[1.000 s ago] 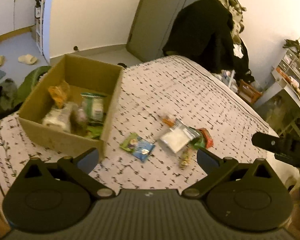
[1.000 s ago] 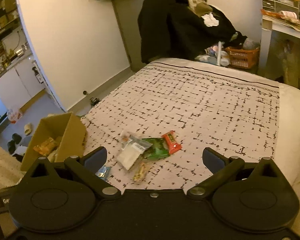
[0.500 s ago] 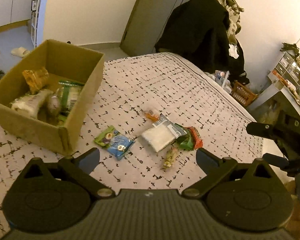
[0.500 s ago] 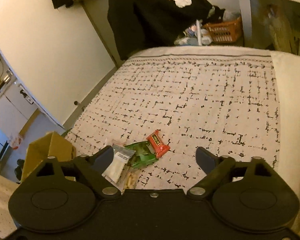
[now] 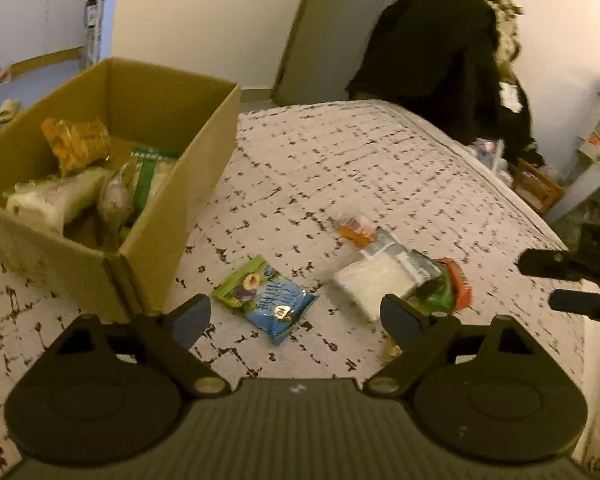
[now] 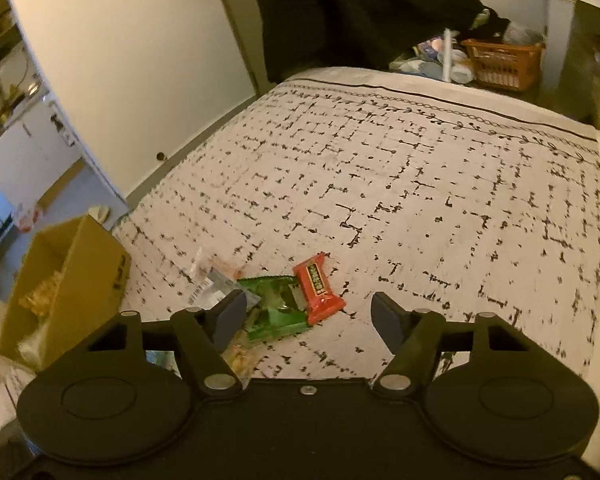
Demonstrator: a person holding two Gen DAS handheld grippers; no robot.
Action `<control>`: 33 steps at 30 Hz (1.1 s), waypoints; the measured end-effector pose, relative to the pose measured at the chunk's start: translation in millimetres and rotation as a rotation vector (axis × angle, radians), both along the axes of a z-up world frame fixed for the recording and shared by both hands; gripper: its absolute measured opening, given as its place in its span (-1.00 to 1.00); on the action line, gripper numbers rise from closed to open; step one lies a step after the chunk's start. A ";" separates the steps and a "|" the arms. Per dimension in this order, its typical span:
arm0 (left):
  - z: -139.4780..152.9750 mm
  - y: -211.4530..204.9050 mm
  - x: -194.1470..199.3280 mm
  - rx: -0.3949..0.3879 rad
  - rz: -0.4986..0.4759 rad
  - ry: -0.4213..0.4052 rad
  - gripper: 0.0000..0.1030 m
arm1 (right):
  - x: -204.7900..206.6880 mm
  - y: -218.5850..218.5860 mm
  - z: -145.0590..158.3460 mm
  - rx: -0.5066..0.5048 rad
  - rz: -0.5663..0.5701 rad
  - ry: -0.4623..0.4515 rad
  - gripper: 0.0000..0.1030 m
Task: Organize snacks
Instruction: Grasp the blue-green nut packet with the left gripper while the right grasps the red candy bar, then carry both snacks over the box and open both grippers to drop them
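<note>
A cardboard box (image 5: 168, 200) with several snacks inside sits on the bed at the left; it also shows in the right wrist view (image 6: 92, 280). Loose snacks lie on the patterned bedspread: a blue-green packet (image 5: 266, 298), a white packet (image 5: 374, 280), a small orange one (image 5: 354, 230), a green packet (image 6: 278, 306) and a red bar (image 6: 318, 288). My left gripper (image 5: 296, 318) is open and empty, just above the blue-green packet. My right gripper (image 6: 308, 316) is open and empty, just over the green packet and red bar.
The bedspread (image 6: 420, 184) stretches wide beyond the snacks. Dark clothes (image 5: 440, 60) hang behind the bed's far end. An orange basket (image 6: 504, 64) stands on the floor past the bed. The right gripper's body (image 5: 580, 276) shows at the right edge of the left wrist view.
Both grippers have come lower and closer to the loose snacks. The left gripper now frames the blue-green packet, the right one the green packet and red bar. Both stay open.
</note>
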State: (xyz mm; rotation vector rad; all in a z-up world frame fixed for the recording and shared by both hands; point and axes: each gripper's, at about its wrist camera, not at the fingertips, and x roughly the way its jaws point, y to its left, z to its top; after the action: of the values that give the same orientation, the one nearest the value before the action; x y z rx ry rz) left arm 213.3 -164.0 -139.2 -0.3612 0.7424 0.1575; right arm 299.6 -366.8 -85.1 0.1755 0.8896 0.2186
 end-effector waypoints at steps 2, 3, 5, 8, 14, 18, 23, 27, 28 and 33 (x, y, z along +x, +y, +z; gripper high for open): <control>-8.0 -0.5 5.5 -0.007 0.046 0.016 0.77 | 3.7 2.0 -8.0 -0.025 0.026 0.007 0.21; -11.8 0.0 8.4 -0.017 0.070 0.024 0.77 | 5.7 3.6 -12.8 -0.039 0.042 0.009 0.20; -18.1 2.1 13.1 -0.036 0.115 0.036 0.77 | 9.3 6.5 -20.7 -0.070 0.063 0.014 0.18; -22.9 4.6 20.1 -0.040 0.173 0.032 0.77 | 14.9 12.6 -30.2 -0.134 0.096 -0.012 0.18; -30.6 7.1 36.3 -0.037 0.289 0.074 0.77 | 29.1 22.4 -45.1 -0.153 0.121 0.000 0.16; -33.6 7.4 42.4 -0.019 0.342 0.108 0.70 | 41.4 28.4 -52.8 -0.178 0.123 -0.019 0.04; -35.2 3.9 44.2 -0.002 0.328 0.155 0.67 | 50.0 38.3 -67.6 -0.206 0.146 -0.023 0.00; -35.0 5.6 40.9 -0.009 0.318 0.158 0.51 | 46.0 42.2 -70.5 -0.271 0.156 -0.055 -0.48; -34.2 6.6 40.1 -0.003 0.324 0.167 0.27 | 46.5 40.1 -68.7 -0.257 0.152 -0.041 -0.61; -28.9 11.5 35.0 -0.013 0.290 0.169 -0.36 | 38.9 33.1 -57.9 -0.221 0.121 -0.002 -0.62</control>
State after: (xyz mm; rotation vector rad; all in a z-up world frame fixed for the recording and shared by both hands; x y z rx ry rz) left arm 248.4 -152.5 -168.1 -0.4711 0.8553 0.4616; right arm 338.4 -333.7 -143.0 -0.0840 0.9163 0.2308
